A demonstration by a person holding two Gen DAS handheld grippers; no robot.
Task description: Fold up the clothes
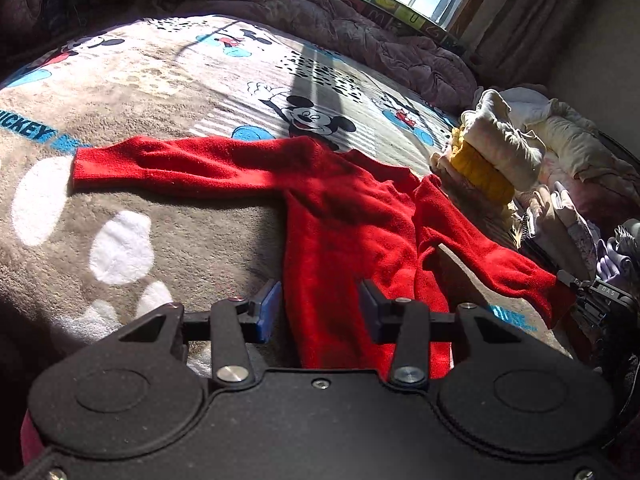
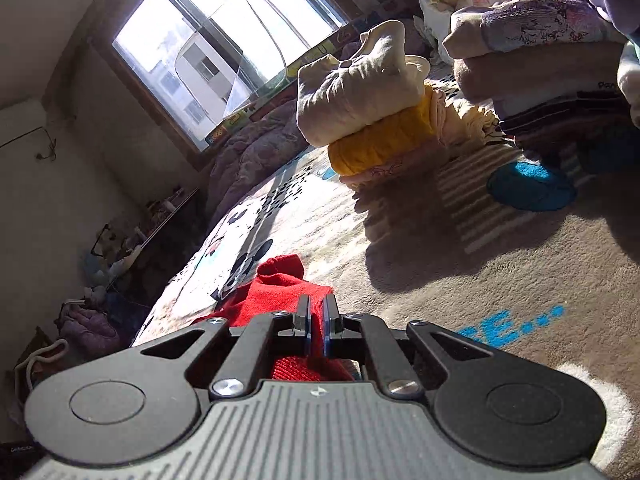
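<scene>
Red sweater (image 1: pixel 352 216), cartoon-print blanket (image 1: pixel 168 80), sunlit window (image 2: pixel 224 40), folded clothes (image 2: pixel 372 116)

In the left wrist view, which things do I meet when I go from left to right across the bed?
Left sleeve cuff of the red sweater → body of the sweater → folded pile with the yellow garment → right gripper shut on the other cuff.

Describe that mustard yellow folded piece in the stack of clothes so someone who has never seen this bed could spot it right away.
Find the cartoon mouse blanket covering the bed, then the small folded stack past the red sweater. The yellow knit sits under a cream garment and above pale pink fabric, the stack's only saturated colour.
</scene>
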